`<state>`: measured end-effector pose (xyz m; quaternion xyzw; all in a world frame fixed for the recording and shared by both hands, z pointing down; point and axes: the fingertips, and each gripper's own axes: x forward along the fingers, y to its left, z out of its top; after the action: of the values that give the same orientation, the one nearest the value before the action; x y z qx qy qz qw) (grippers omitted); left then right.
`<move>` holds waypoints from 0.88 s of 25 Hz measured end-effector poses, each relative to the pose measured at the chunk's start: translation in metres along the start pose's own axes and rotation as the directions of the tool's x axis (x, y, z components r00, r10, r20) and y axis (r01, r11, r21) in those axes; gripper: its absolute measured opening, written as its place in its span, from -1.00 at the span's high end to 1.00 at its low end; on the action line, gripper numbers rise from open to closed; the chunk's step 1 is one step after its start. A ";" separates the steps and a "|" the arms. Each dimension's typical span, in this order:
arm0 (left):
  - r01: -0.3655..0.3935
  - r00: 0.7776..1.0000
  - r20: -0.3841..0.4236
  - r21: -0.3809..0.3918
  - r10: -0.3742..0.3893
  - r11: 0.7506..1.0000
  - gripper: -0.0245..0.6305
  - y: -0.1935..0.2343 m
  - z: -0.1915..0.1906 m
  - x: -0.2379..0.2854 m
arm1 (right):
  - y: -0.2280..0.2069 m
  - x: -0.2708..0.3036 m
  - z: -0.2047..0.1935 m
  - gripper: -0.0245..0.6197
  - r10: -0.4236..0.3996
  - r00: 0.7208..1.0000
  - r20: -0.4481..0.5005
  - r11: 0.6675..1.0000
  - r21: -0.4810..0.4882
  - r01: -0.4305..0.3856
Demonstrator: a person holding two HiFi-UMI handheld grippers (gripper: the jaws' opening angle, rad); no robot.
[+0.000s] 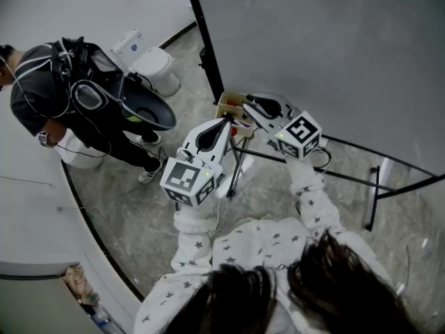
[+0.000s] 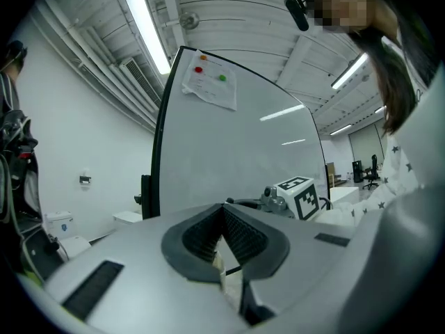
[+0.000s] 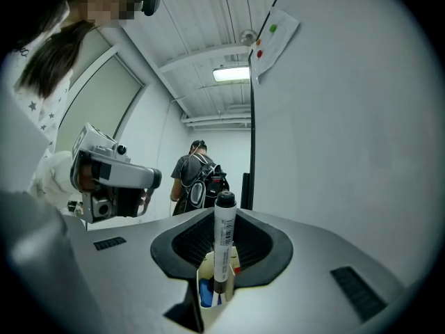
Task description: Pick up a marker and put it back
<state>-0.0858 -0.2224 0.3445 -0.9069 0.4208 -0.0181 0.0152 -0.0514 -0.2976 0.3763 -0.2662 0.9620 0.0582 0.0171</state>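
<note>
A white marker [image 3: 224, 242] with a black cap stands upright between the jaws of my right gripper [image 3: 223, 218], which is shut on it. The marker's lower end sits in a cream holder box [image 3: 207, 294] that also holds blue and red markers. In the head view the holder [image 1: 229, 107] hangs at the lower left corner of the whiteboard [image 1: 334, 47], with the right gripper [image 1: 246, 104] over it. My left gripper [image 1: 227, 122] hovers just beside the holder. Its jaws [image 2: 223, 213] meet at the tips with nothing between them.
A person with a backpack [image 1: 62, 96] stands at the left near a toilet [image 1: 149, 61]. The whiteboard's black stand legs [image 1: 375, 186] spread over the floor at the right. A paper sheet with magnets [image 2: 208, 82] hangs at the board's top.
</note>
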 end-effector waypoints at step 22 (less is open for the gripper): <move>-0.022 1.000 -0.009 0.005 0.022 1.000 0.93 0.003 -0.003 -0.003 | 0.013 -0.011 -0.004 0.39 0.013 0.998 0.065 0.998 0.057 -0.017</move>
<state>-0.0903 -0.2218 0.3470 -0.9021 0.4306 -0.0232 0.0158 -0.0491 -0.2813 0.3818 -0.2565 0.9642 0.0393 0.0552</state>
